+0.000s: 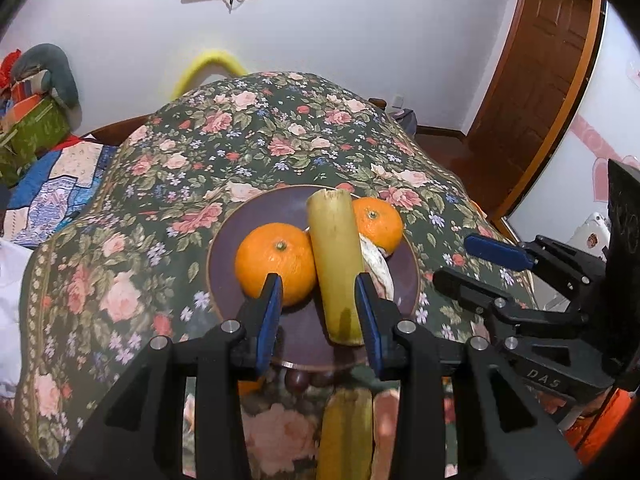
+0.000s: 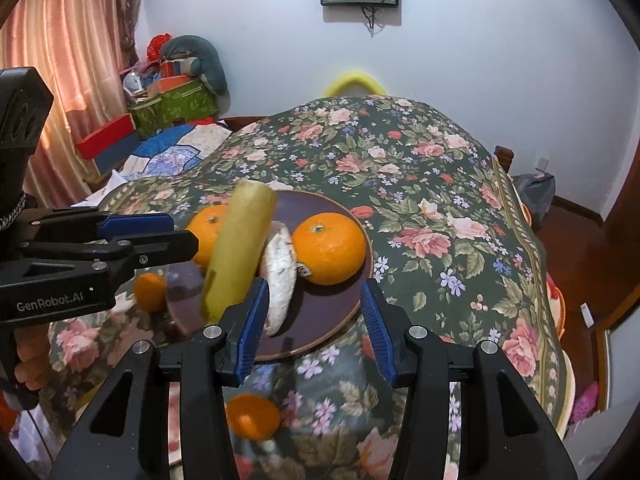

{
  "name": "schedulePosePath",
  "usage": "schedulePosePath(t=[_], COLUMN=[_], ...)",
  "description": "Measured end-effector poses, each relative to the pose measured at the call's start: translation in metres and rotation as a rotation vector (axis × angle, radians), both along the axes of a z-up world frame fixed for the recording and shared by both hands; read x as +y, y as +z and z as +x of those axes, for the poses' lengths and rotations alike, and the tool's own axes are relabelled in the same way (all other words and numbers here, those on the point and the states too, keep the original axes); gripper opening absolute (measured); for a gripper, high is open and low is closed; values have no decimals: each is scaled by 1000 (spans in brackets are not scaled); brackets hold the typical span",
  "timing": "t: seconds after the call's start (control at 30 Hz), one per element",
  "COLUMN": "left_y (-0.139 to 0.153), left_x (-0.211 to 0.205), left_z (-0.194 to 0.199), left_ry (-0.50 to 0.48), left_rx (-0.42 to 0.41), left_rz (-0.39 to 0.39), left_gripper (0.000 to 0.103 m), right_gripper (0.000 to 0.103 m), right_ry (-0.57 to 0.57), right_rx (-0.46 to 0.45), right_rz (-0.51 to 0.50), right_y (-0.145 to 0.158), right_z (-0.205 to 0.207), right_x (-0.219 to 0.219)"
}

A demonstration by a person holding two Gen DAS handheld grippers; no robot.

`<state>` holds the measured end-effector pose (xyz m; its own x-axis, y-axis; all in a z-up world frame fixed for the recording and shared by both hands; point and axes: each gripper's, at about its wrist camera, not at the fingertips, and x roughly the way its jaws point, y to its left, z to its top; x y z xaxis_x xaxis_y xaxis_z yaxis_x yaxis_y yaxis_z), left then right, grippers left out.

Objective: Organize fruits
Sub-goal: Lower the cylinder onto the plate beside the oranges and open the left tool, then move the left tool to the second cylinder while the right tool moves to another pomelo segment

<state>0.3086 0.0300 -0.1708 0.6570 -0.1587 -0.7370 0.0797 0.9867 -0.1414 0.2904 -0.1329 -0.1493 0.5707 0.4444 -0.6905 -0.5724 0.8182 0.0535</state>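
on the floral tablecloth (image 1: 280, 140), near its front edge: one dark purple plate (image 1: 256, 216), round, holding two oranges and a pale speckled piece.

- left orange (image 1: 276, 268): on the plate, left of the yellow-green stalk, touching or just beside it. seen from the right wrist it sits largely behind the stalk.
- right orange (image 1: 378, 226): on the plate, farther back, right of the stalk; in the right wrist view it lies just ahead of the right gripper, between the lines of its two fingers.
- yellow-green stalk (image 1: 336, 264): thick, cut flat at the far end, tilted up over the plate. its lower part runs beside the left gripper's right pad; the left gripper (image 1: 318, 300) has its jaws partly spread, the left pad in front of the left orange. whether the pads press on the stalk cannot be told.
- pale speckled piece (image 2: 280, 272): curved, whitish, lying on the plate between the stalk and the right orange, just beyond the right gripper's left pad.
- right gripper (image 2: 314, 312): jaws partly spread, nothing between the pads, poised over the plate's near rim.
- small orange (image 2: 253, 416): off the plate, on the cloth, below the right gripper.
- another small orange (image 2: 149, 292): off the plate to the left, beside the left gripper's body.
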Motion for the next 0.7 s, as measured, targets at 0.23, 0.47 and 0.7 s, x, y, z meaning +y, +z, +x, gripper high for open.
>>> schedulePosePath(t=[0.23, 0.47, 0.7], left_y=[19, 34, 32], left_x=[4, 9, 20], left_z=[-37, -73, -105], left_ry=[14, 31, 64], left_rx=[-20, -45, -31], left_rz=[16, 27, 47], left_gripper=[37, 39, 42], right_gripper=[54, 57, 68], right_ry=[-1, -3, -17], right_rx=[-33, -56, -72], right_rz=[-1, 8, 15], right_y=[20, 37, 47], right_z=[-27, -54, -76], right_x=[-1, 0, -2])
